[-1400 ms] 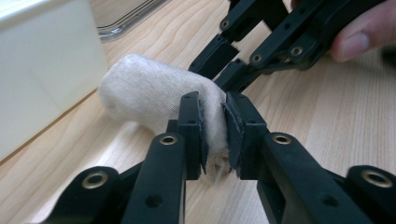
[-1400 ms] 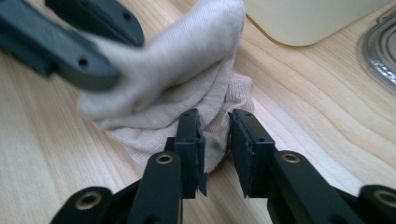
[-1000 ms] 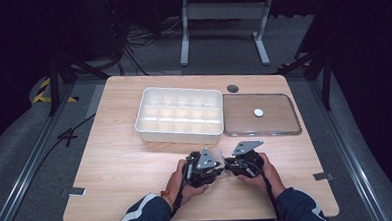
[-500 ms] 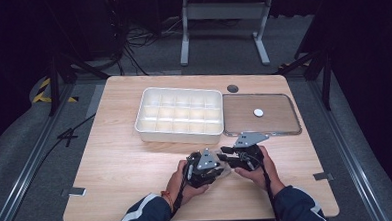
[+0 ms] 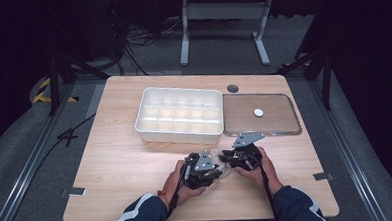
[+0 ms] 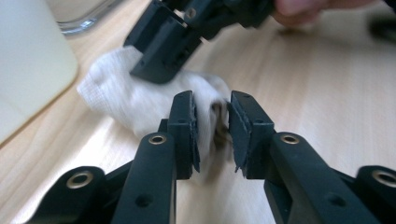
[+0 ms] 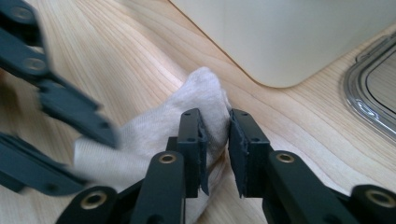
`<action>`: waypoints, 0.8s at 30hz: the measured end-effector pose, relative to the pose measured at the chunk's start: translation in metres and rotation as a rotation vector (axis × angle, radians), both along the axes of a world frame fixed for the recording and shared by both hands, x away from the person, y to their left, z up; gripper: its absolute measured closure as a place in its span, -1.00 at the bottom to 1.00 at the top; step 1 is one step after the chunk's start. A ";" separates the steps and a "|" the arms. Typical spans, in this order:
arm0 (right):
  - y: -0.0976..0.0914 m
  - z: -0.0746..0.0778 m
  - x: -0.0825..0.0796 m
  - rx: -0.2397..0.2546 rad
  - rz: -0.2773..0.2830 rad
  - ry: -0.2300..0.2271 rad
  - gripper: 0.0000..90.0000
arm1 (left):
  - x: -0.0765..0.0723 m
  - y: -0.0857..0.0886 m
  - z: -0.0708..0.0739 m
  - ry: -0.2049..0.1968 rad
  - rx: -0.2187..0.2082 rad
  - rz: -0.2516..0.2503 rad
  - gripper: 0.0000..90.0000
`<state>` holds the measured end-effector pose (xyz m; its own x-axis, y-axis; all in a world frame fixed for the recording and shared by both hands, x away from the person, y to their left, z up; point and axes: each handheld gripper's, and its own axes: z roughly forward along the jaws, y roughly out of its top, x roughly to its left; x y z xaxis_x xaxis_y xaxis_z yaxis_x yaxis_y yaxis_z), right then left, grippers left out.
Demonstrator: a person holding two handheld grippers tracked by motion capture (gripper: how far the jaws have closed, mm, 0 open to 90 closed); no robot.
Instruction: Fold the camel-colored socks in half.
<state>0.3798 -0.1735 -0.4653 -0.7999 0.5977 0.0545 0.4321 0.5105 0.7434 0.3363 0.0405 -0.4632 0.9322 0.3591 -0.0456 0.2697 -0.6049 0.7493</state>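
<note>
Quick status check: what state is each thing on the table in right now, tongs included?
White cloth: bunched up on the table, pinched at both ends.
Left tongs: shut on the cloth.
Right tongs: have just been closing, cloth between the jaws.
Compartment tray: uncovered, upright, compartments look empty.
Clear lid: lying flat beside the tray, off it.

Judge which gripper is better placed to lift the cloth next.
Left, probably: the left gripper is shut on the cloth; the right gripper has just been closing on its other end.
</note>
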 end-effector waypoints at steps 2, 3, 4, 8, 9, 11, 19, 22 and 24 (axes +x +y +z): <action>-0.002 -0.002 0.000 0.005 -0.001 0.006 0.71 | 0.000 0.008 0.004 0.006 0.009 -0.009 0.67; -0.003 -0.002 -0.001 0.009 -0.005 0.014 0.73 | 0.001 0.012 0.007 0.016 -0.007 -0.016 0.69; -0.003 -0.003 -0.001 -0.008 -0.008 0.008 0.73 | 0.001 0.014 0.009 0.017 -0.017 -0.014 0.71; -0.003 -0.003 -0.002 -0.011 -0.007 0.006 0.74 | 0.005 0.021 0.016 -0.007 -0.073 0.035 0.72; -0.002 -0.003 -0.002 -0.010 -0.003 0.005 0.74 | 0.006 0.021 0.017 -0.018 -0.093 0.061 0.73; 0.000 -0.003 -0.003 -0.012 0.008 0.000 0.74 | 0.010 0.019 0.017 -0.009 -0.133 0.083 0.72; 0.005 -0.004 -0.007 -0.048 0.013 -0.029 0.74 | 0.003 -0.007 -0.003 -0.019 -0.063 0.003 0.67; 0.006 -0.004 -0.008 -0.059 0.012 -0.038 0.75 | -0.003 -0.012 -0.008 -0.051 -0.013 -0.018 0.69; 0.006 -0.004 -0.009 -0.070 0.010 -0.046 0.74 | -0.003 -0.013 -0.007 -0.064 0.009 -0.032 0.69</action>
